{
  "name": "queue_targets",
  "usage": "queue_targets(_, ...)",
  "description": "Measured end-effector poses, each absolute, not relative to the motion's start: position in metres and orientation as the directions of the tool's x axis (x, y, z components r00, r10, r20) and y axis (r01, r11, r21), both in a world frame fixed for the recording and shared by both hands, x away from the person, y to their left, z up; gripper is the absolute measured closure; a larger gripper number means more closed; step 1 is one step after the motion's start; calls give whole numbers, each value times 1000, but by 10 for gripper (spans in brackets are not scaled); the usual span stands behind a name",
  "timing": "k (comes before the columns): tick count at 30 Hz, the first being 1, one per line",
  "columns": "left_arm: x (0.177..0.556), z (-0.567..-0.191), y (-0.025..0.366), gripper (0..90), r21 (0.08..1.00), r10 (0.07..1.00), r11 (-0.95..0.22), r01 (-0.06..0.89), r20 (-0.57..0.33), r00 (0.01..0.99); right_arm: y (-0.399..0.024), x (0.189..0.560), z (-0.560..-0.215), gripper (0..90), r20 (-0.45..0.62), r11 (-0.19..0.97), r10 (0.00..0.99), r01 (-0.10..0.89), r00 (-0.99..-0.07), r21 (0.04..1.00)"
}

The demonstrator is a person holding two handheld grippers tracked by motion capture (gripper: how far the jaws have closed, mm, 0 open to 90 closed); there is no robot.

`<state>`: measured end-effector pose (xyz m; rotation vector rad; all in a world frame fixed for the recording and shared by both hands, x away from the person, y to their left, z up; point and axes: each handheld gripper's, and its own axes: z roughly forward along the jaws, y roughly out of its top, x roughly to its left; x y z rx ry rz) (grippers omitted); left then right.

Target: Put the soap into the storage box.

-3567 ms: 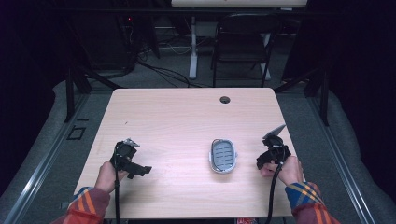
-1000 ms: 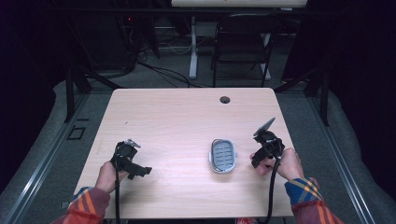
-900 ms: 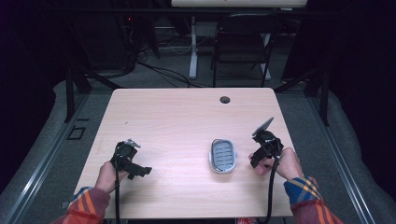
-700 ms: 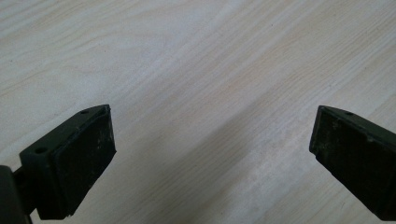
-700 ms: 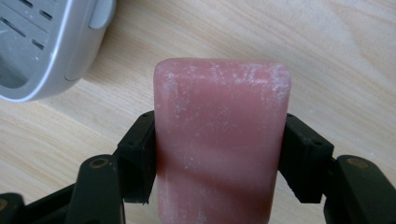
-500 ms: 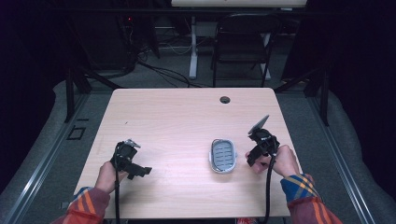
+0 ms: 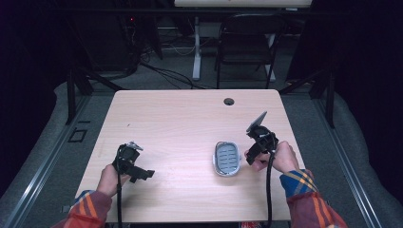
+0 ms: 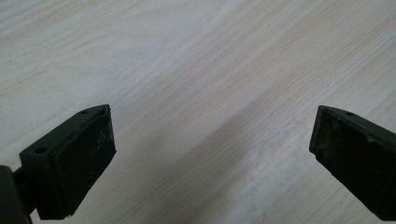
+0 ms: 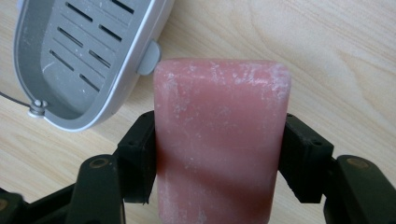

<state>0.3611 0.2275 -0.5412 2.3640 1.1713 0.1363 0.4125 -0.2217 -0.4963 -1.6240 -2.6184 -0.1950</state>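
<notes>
A pink bar of soap (image 9: 219,140) sits clamped between the jaws of my right gripper (image 9: 219,158), which is shut on it. Just beyond the soap lies a grey slotted soap dish (image 9: 79,56) with nothing in it. In the high view the soap dish (image 7: 227,158) rests on the wooden table (image 7: 190,118) right of centre, and my right gripper (image 7: 254,153) hovers close to its right side. My left gripper (image 7: 138,172) rests near the table's front left. Its jaws stand wide apart over bare wood in the left gripper view, with nothing between the pads (image 8: 79,163).
A round cable hole (image 7: 229,101) sits near the table's far edge. A dark chair (image 7: 247,47) and a white desk leg (image 7: 196,47) stand behind the table. Cables trail from both grippers toward the person.
My right gripper has moved left and a little forward, closing in on the soap dish's right side. The left gripper has stayed put.
</notes>
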Motion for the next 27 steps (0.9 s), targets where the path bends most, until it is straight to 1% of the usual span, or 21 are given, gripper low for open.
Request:
queue_targets(2,361,-541,228,2,471,770,-509,721,-126,626,-221,415,-494,371,103,454,883,889,-458,63)
queue_targets(3,361,-541,228,2,471,769,-509,721,-127,626,-219,414,-495,371,112,432,891,898,-440,84)
queue_targets(5,362,-542,228,2,470,769,-509,721,-127,626,-219,419,-489,371,84,486,870,874,-486,27)
queue_targets(6,362,-542,227,2,469,770,-509,722,-128,626,-217,417,-490,371,101,450,885,890,-455,68)
queue_targets(8,362,-542,227,2,469,771,-508,722,-125,624,-216,419,-486,371,92,469,877,882,-472,51)
queue_targets(9,361,-541,227,2,470,771,-508,722,-125,624,-215,418,-485,371,96,453,884,889,-458,65)
queue_targets(10,361,-541,227,2,471,772,-507,722,-125,624,-214,419,-482,371,90,459,881,886,-464,70)
queue_targets(12,361,-541,227,2,470,771,-508,722,-126,624,-213,421,-477,371,80,477,874,878,-479,50)
queue_targets(13,362,-541,227,2,470,771,-508,722,-126,624,-211,420,-477,371,90,453,884,888,-459,80)
queue_targets(14,362,-541,227,2,469,770,-509,721,-125,625,-210,423,-472,371,79,479,873,876,-482,53)
queue_targets(16,361,-541,227,2,470,772,-508,722,-124,624,-206,422,-470,371,75,471,876,879,-476,73)
queue_targets(17,361,-541,227,2,470,772,-508,722,-124,624,-205,424,-467,371,68,489,868,871,-491,55)
queue_targets(19,361,-541,227,2,471,770,-510,720,-123,626,-200,425,-464,371,68,480,872,874,-484,71)
queue_targets(20,361,-541,227,2,471,770,-510,720,-123,626,-199,426,-462,371,62,499,863,865,-502,55)
queue_targets(22,361,-541,227,2,470,770,-511,720,-122,626,-194,427,-461,371,59,491,867,869,-494,67)
queue_targets(26,361,-541,227,2,471,769,-511,719,-123,627,-186,431,-456,371,47,515,855,856,-517,43)
queue_targets(27,361,-541,227,2,471,769,-511,719,-123,627,-183,431,-457,371,50,505,860,861,-508,58)
